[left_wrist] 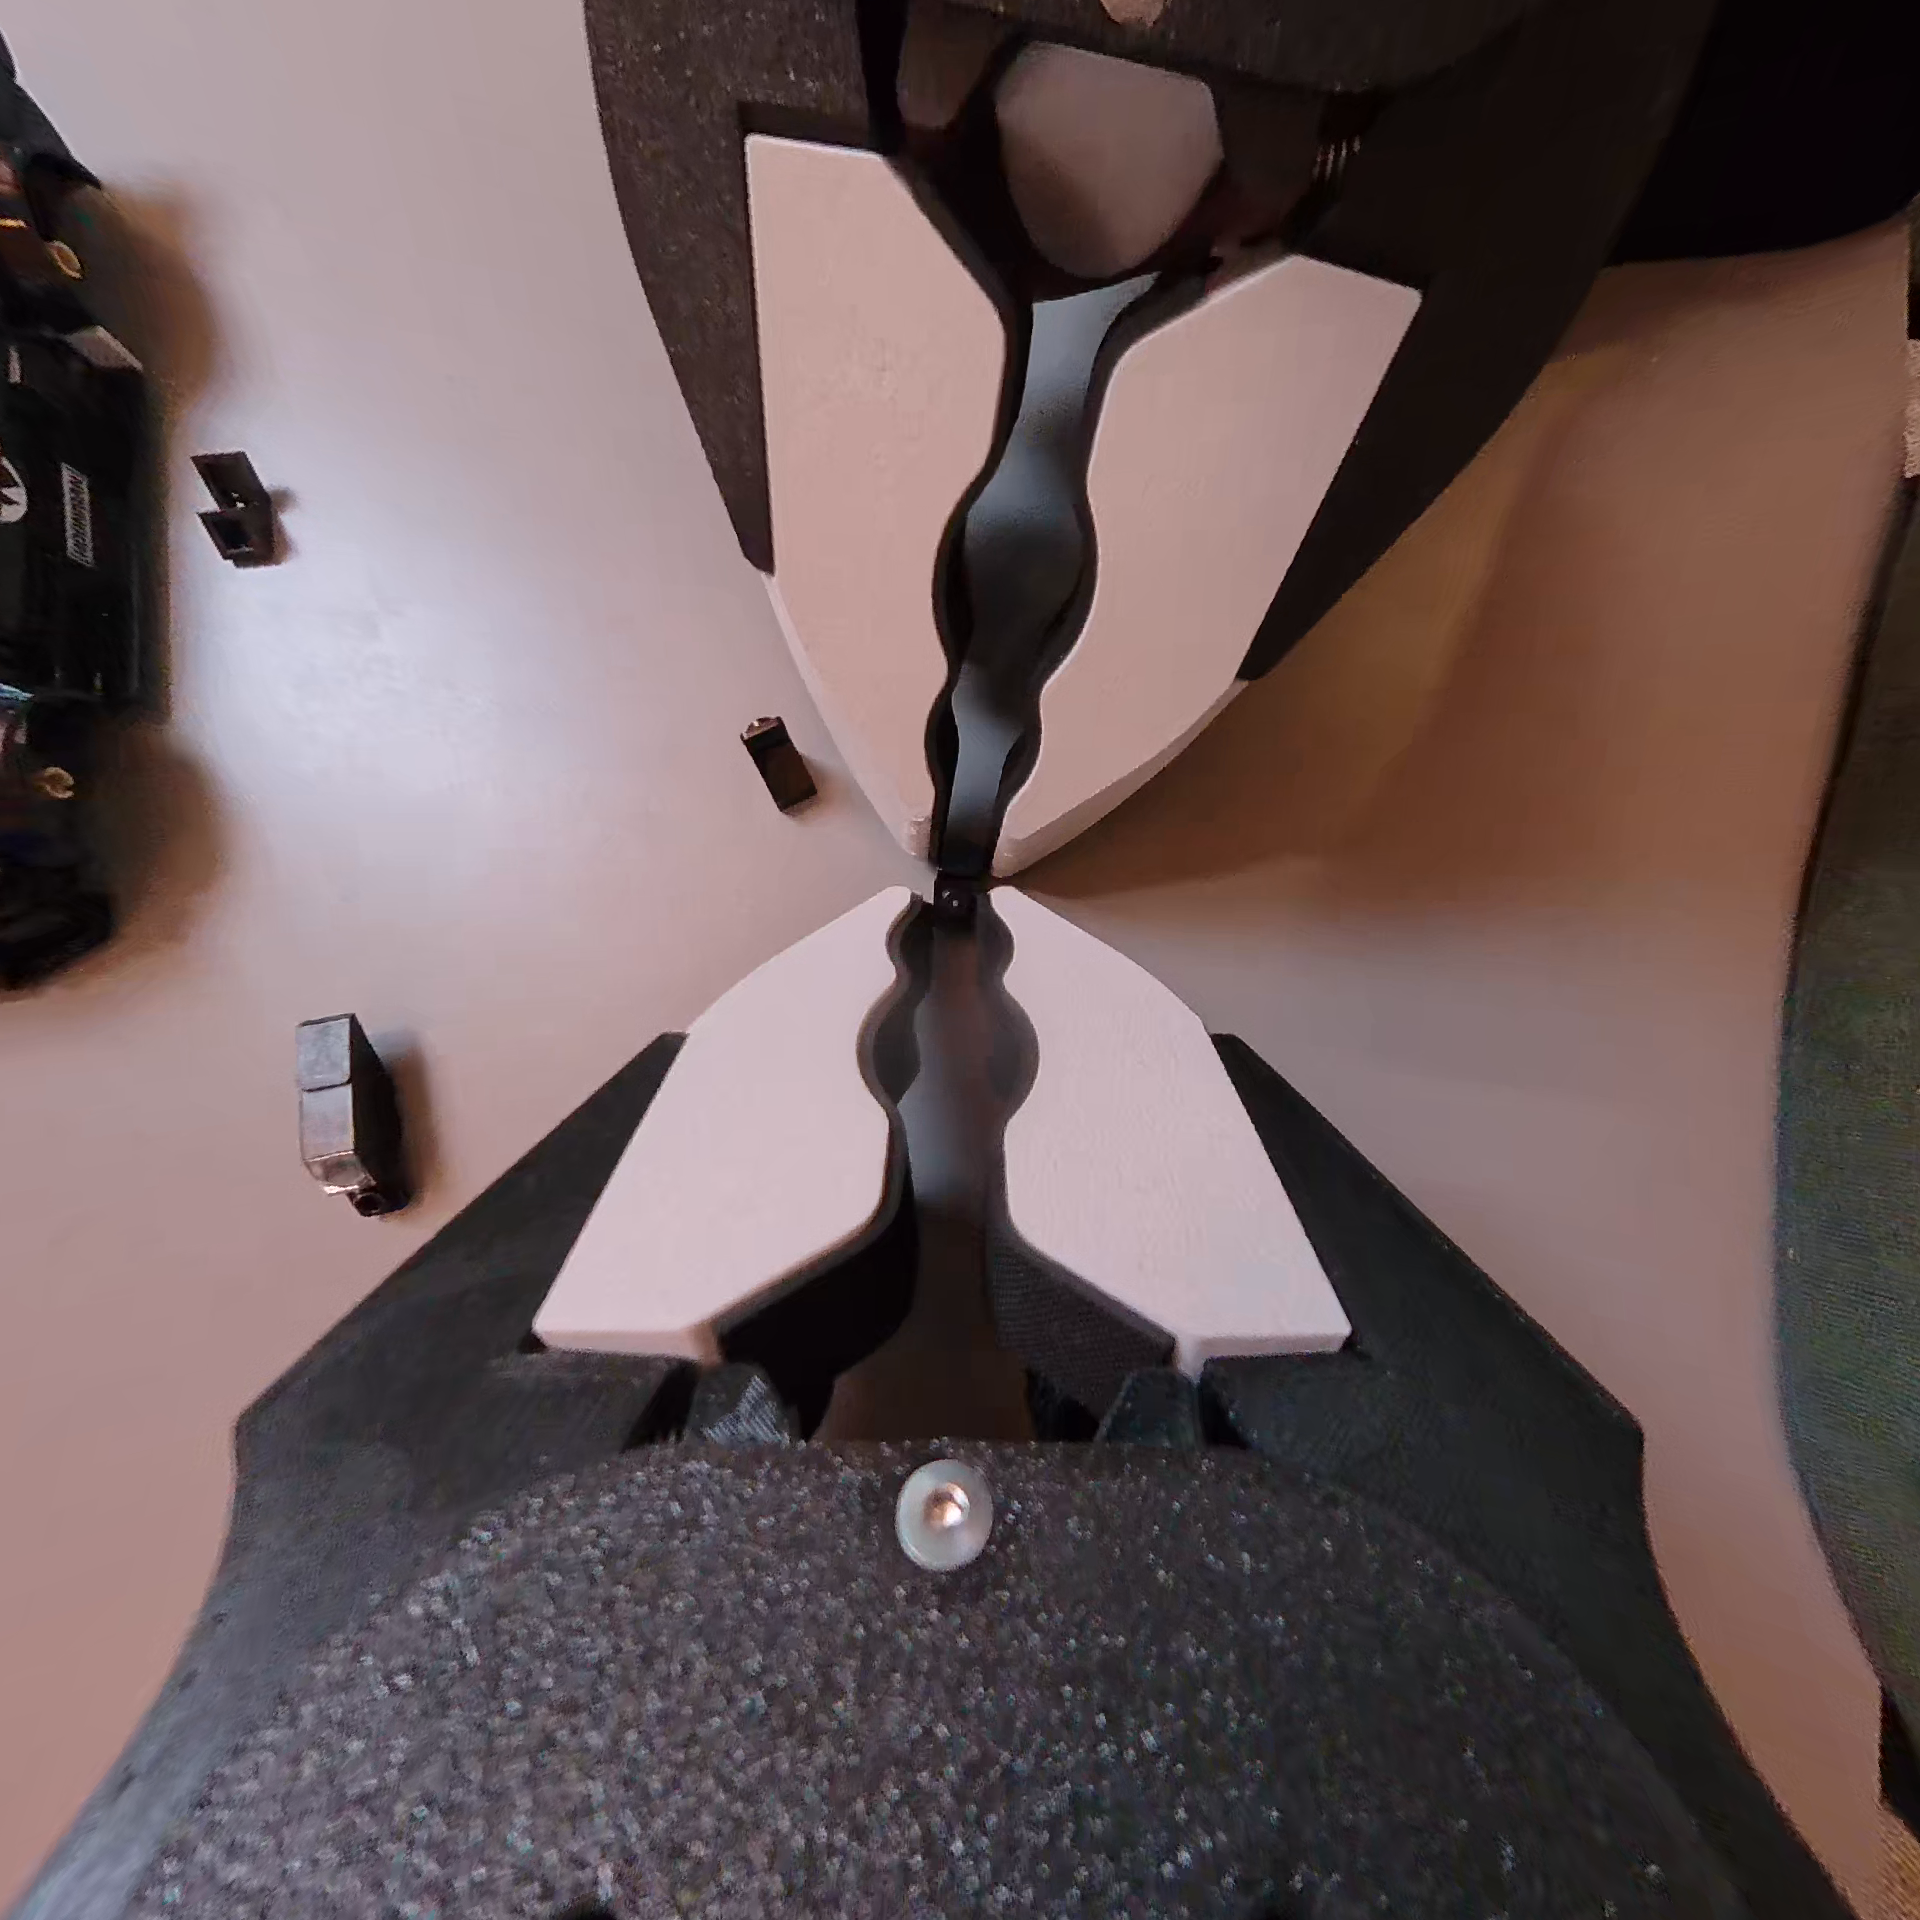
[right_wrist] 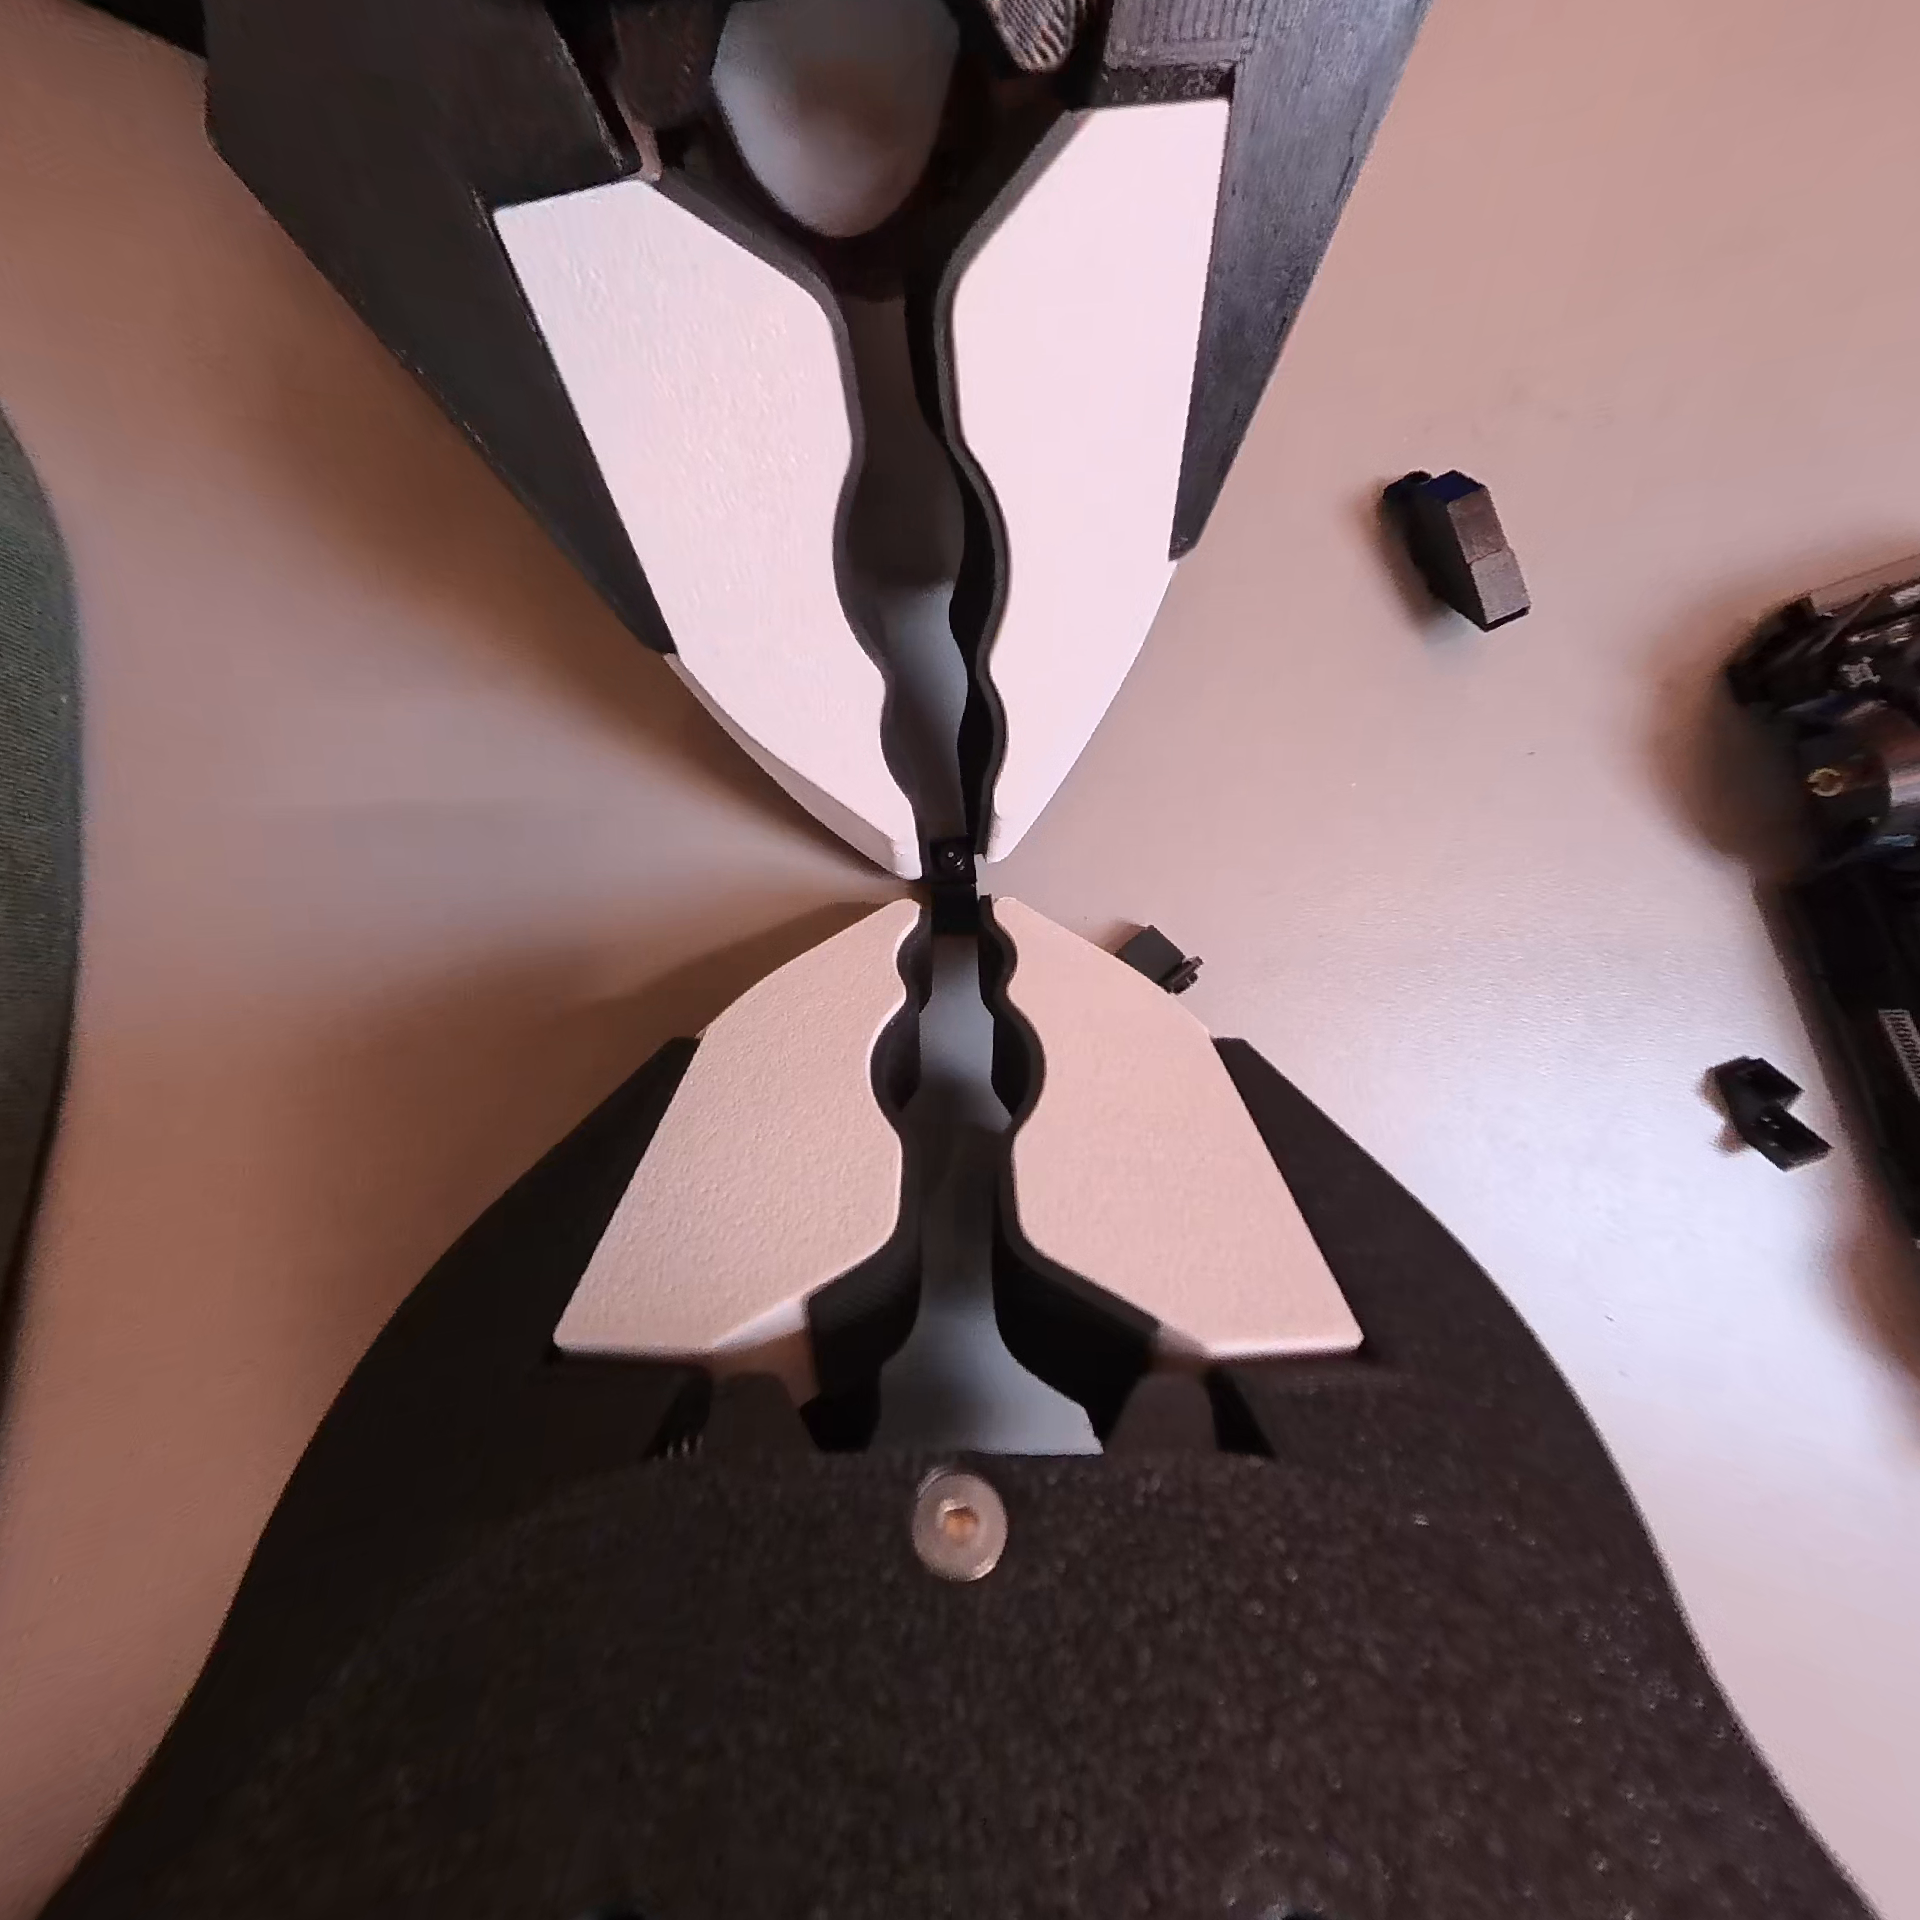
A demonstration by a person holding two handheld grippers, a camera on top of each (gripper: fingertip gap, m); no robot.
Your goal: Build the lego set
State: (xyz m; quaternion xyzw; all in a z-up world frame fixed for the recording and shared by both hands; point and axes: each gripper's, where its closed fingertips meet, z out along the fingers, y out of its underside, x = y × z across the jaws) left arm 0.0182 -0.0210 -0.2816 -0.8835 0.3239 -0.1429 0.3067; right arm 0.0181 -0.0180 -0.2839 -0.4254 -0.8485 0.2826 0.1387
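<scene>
My two grippers meet tip to tip above the white table point(left_wrist: 520, 312). My left gripper point(left_wrist: 954, 912) is shut on a tiny black lego piece point(left_wrist: 956, 898), which also shows in the right wrist view point(right_wrist: 951, 860). My right gripper point(right_wrist: 956, 923) comes from the opposite side and is shut on another small black piece point(right_wrist: 957, 912). The two pieces touch end to end. I cannot tell whether they are joined. A partly built black lego car point(left_wrist: 73, 582) lies at the left, and shows at the right in the right wrist view point(right_wrist: 1849, 831).
Loose black pieces lie on the table: a bracket-like piece point(left_wrist: 237, 509), a small block point(left_wrist: 779, 764) and a longer dark block point(left_wrist: 348, 1117). They also show in the right wrist view point(right_wrist: 1766, 1127), point(right_wrist: 1158, 956), point(right_wrist: 1455, 551). A grey-green fabric surface point(left_wrist: 1849, 1039) lies beyond the table's curved edge. My two grippers' fingertips are within a few centimetres of each other. Both grippers' tips are roughly 15 centimetres from the partly built black lego car point(left_wrist: 73, 582).
</scene>
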